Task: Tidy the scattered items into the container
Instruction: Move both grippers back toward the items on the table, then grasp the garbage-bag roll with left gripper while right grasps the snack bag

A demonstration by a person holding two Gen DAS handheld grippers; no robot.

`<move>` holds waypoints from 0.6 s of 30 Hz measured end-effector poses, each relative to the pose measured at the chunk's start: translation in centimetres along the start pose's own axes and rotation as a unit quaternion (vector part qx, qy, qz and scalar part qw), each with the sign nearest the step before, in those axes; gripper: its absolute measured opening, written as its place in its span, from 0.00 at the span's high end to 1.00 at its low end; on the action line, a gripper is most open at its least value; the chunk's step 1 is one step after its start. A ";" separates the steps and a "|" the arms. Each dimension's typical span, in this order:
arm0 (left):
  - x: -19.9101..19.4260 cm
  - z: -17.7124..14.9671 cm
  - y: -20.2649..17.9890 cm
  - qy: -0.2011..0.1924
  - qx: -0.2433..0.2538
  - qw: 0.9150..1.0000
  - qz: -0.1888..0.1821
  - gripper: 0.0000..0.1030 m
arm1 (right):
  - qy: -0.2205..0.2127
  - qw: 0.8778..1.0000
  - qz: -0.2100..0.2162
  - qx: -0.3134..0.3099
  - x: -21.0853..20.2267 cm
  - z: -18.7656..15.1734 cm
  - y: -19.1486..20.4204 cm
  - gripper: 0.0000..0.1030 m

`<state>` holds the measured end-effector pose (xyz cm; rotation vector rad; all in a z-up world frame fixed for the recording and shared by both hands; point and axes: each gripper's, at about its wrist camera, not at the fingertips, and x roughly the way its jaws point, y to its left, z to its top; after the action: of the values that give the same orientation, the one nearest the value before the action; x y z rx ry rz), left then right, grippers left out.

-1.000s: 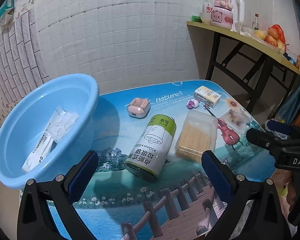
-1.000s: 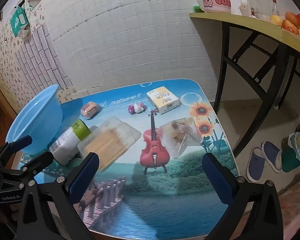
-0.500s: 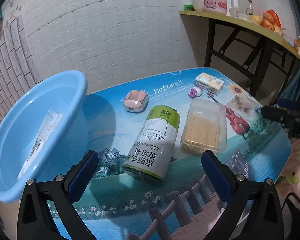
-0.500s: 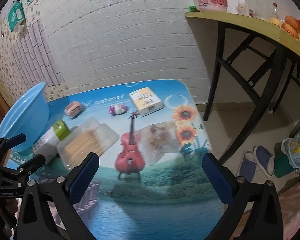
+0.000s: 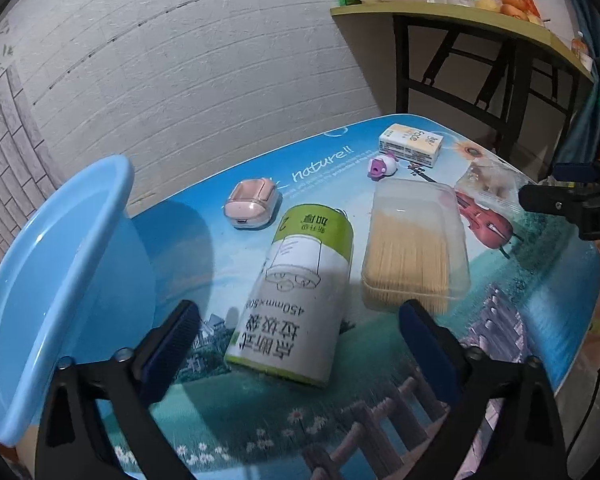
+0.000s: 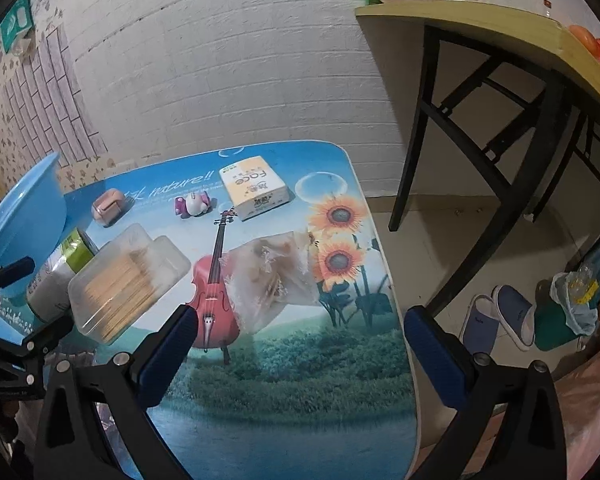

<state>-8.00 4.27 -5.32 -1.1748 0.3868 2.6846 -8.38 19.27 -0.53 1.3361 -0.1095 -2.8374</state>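
The left claw hangs released just above the table, its blue pads spread wide to either side of the near end of a green-and-white roll of bin bags that lies on its side, pointing toward 12 o'clock; the pads are apart from it. At 9 o'clock of the roll stands the blue basin, tipped toward the camera, with its inside mostly out of sight. Just beside the roll at 3 o'clock lies a clear box of toothpicks. Beyond the roll at 11 o'clock sits a pink earbud case, and toward 1 o'clock a small purple-and-white toy with a yellow tissue pack just behind it. The right claw is also released, gripping nothing, poised over the printed violin and green meadow on the table; at its 12 o'clock lies a crumpled clear plastic bag, with the toothpick box at 10 o'clock. Slippers rest on the floor at 3 o'clock.
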 end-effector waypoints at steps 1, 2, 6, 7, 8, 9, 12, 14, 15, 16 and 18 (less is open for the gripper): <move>0.2 0.1 0.0 0.003 0.003 1.000 -0.004 0.11 | 0.000 1.000 -0.001 -0.002 0.2 0.1 0.1 0.00; 0.4 0.1 -0.1 0.007 0.006 1.000 -0.010 0.12 | -0.002 1.000 -0.005 -0.004 0.3 0.3 0.3 0.00; 1.2 0.2 -0.2 0.020 0.017 0.999 -0.027 0.16 | -0.007 1.000 0.003 -0.015 0.9 0.8 0.9 0.00; 1.5 0.2 -0.2 0.024 0.019 0.999 -0.029 0.16 | -0.007 1.000 0.006 -0.020 1.0 0.9 1.0 0.02; 1.6 0.2 -0.2 0.027 0.020 0.999 -0.031 0.16 | -0.005 1.000 0.010 -0.027 1.3 1.1 1.3 0.04; 1.8 0.3 -0.2 0.027 0.020 0.999 -0.034 0.16 | -0.003 0.999 0.011 -0.031 1.5 1.1 1.4 0.06; 2.0 0.5 0.1 0.030 0.016 0.998 -0.045 0.16 | 0.003 0.999 0.019 -0.044 2.1 1.3 2.0 0.12; 2.3 0.7 0.2 0.031 0.014 0.998 -0.050 0.16 | 0.003 0.999 0.021 -0.050 2.4 1.4 2.2 0.12; 2.4 0.7 0.3 0.032 0.012 0.998 -0.051 0.16 | 0.004 0.998 0.022 -0.052 2.5 1.5 2.2 0.12; 2.5 0.8 0.4 0.033 0.008 0.998 -0.053 0.17 | 0.005 0.998 0.023 -0.056 2.7 1.5 2.3 0.15; 2.6 0.8 0.6 0.034 -0.005 0.997 -0.063 0.22 | 0.010 0.998 0.021 -0.066 3.2 1.5 2.6 0.21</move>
<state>-10.50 4.09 -6.64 -1.2528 0.2996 2.5473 -11.59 16.66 -1.87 1.3186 0.0473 -2.7418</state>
